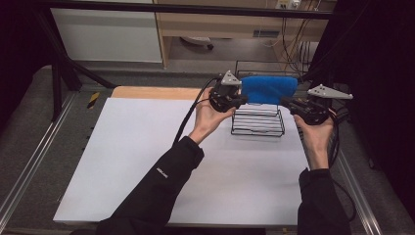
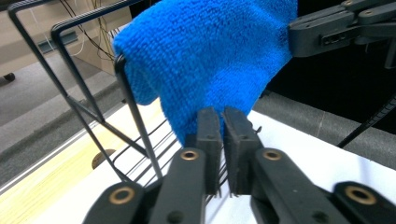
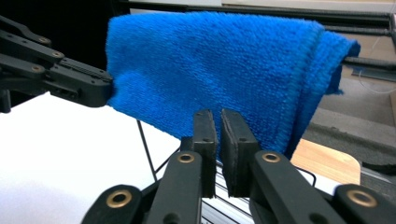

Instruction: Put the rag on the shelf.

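A blue towel (image 1: 269,89) lies folded over the top bar of a black wire rack (image 1: 258,125) at the far right of the white board. My left gripper (image 1: 243,99) meets the towel's left end and my right gripper (image 1: 286,103) its right end. In the left gripper view the jaws (image 2: 222,114) stand almost together at the lower corner of the towel (image 2: 205,56), which drapes over a rack wire (image 2: 135,116). In the right gripper view the jaws (image 3: 219,116) stand almost together at the lower edge of the towel (image 3: 210,70). The left gripper (image 3: 105,88) pinches its far corner.
The white board (image 1: 147,161) spreads wide to the left of the rack. A wooden strip (image 1: 156,92) runs along its far edge. Metal rails border the table on both sides, and cabinets and cables stand beyond it.
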`<state>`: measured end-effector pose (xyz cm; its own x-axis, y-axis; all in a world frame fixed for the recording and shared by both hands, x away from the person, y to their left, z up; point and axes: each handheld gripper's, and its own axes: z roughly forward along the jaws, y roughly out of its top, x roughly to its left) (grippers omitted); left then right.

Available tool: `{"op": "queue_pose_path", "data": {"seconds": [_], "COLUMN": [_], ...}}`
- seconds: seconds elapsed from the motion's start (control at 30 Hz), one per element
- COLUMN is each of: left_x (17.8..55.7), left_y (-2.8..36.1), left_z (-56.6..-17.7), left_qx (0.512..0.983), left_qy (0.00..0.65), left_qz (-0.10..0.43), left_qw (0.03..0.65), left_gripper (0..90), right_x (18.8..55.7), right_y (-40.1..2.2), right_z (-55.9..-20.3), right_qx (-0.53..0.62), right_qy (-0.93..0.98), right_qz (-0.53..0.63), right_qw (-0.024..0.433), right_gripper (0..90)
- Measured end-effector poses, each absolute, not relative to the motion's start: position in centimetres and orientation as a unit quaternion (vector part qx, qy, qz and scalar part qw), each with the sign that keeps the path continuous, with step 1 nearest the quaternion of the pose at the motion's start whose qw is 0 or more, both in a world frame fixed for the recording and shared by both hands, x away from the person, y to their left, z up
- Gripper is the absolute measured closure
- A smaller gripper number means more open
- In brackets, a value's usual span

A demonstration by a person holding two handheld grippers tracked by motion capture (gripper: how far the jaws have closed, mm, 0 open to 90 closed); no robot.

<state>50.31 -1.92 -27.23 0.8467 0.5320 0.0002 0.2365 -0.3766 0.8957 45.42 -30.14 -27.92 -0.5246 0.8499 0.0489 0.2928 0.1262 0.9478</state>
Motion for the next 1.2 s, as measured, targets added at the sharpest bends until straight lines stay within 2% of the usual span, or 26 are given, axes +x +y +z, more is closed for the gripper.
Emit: {"op": "queue_pose_path", "data": {"seconds": [0.23, 0.47, 0.67, 0.73, 0.97, 1.1, 1.2], "left_x": [49.5, 47.8, 46.2, 45.7, 43.9, 42.8, 41.8], "left_y": [0.3, 3.5, 6.8, 8.2, 13.0, 15.3, 17.0], "left_z": [-27.5, -28.9, -30.8, -31.5, -34.3, -35.8, -37.0], "left_qx": [0.811, 0.818, 0.823, 0.82, 0.808, 0.814, 0.814], "left_qy": [0.249, 0.254, 0.262, 0.267, 0.307, 0.326, 0.335], "left_qz": [0.14, 0.138, 0.139, 0.135, 0.142, 0.161, 0.155], "left_qw": [0.51, 0.497, 0.485, 0.488, 0.483, 0.453, 0.448], "left_gripper": [59.4, 45.6, 29.1, 26.3, 10.6, 8.5, 7.3], "right_x": [43.9, 42.8, 41.8, 41.6, 40.9, 40.3, 40.0], "right_y": [-29.9, -28.8, -27.5, -27.0, -25.4, -24.6, -24.2], "right_z": [-26.9, -27.1, -27.9, -28.5, -31.1, -32.5, -33.5], "right_qx": [0.393, 0.405, 0.398, 0.399, 0.4, 0.396, 0.398], "right_qy": [0.699, 0.692, 0.694, 0.699, 0.719, 0.721, 0.726], "right_qz": [0.533, 0.539, 0.545, 0.543, 0.532, 0.536, 0.531], "right_qw": [0.269, 0.256, 0.251, 0.24, 0.199, 0.189, 0.181], "right_gripper": [72.1, 43.9, 25.9, 19.8, 9.3, 7.5, 5.2]}}
